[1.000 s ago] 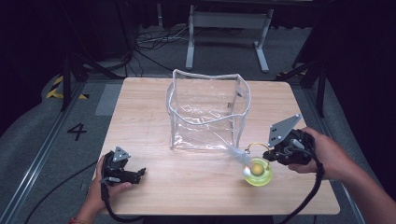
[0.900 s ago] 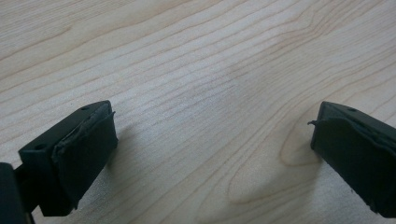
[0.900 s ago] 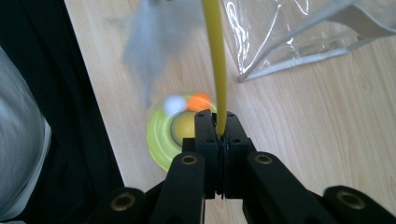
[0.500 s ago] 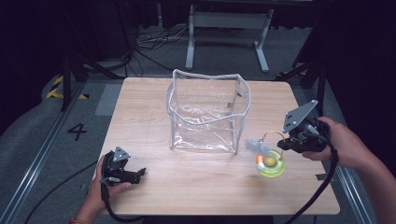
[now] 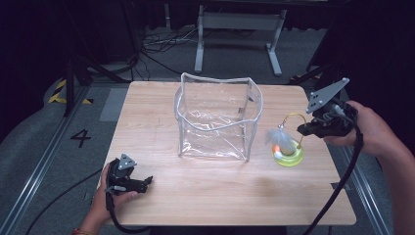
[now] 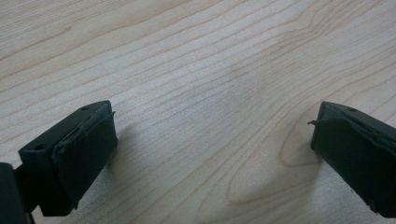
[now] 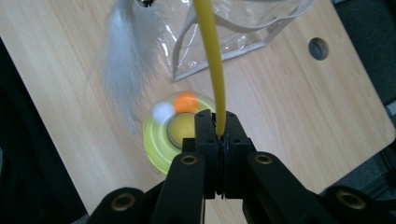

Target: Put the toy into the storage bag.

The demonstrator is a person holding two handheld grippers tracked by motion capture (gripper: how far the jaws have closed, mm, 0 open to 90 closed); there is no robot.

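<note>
While the right gripper [image 5: 299,130] pinches the thin yellow wire [image 7: 211,60] of a cat toy [image 5: 288,152] between its closed jaws, the toy's yellow-green base hangs tilted over the right part of the wooden table [image 5: 220,191], just beside the clear plastic bag [image 5: 218,120]. A white feather [image 7: 122,60] hangs from the wire's end. Left gripper [image 5: 146,182] rests near the front left edge, jaws wide apart, holding nothing.

Black numeral "4" [image 5: 80,137] on grey floor [image 5: 39,147], left of table [image 5: 147,122]. No other readable text, label or brand.
</note>
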